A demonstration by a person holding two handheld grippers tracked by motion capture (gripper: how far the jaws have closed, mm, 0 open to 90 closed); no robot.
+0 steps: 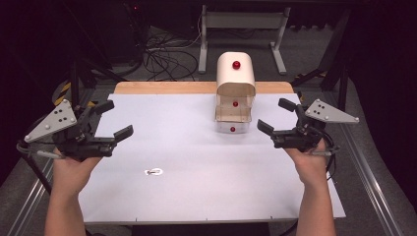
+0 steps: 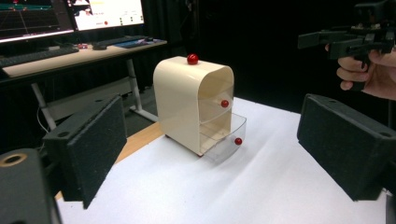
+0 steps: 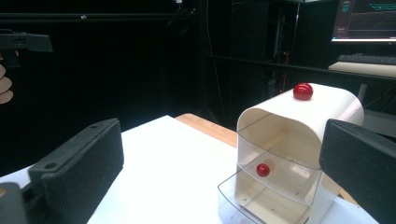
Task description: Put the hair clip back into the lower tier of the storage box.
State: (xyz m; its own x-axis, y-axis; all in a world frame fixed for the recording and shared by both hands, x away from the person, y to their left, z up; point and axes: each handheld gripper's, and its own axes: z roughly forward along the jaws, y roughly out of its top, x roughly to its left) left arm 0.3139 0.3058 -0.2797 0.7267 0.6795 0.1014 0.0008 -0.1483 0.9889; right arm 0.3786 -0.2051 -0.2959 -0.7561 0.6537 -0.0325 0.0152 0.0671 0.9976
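A cream two-drawer cabinet (image 1: 236,81) stands at the far middle of the white table (image 1: 196,196), with a red knob (image 1: 236,64) on its top. Its clear lower drawer (image 1: 233,127) is pulled out partway and looks empty; the upper drawer (image 1: 235,103) is shut. A small shiny object (image 1: 154,171) lies on the table, front left of centre. My left gripper (image 1: 118,118) is held open above the table's left edge, and its pads (image 2: 88,144) frame the cabinet (image 2: 194,102). My right gripper (image 1: 272,114) hangs open just right of the cabinet (image 3: 299,140).
A wooden strip (image 1: 167,87) runs along the table's far edge. Behind it are a desk frame (image 1: 241,19) and loose cables (image 1: 162,54) on the floor. A desk with monitors (image 2: 107,14) and a keyboard stands beyond. Metal rails (image 1: 373,187) flank the table.
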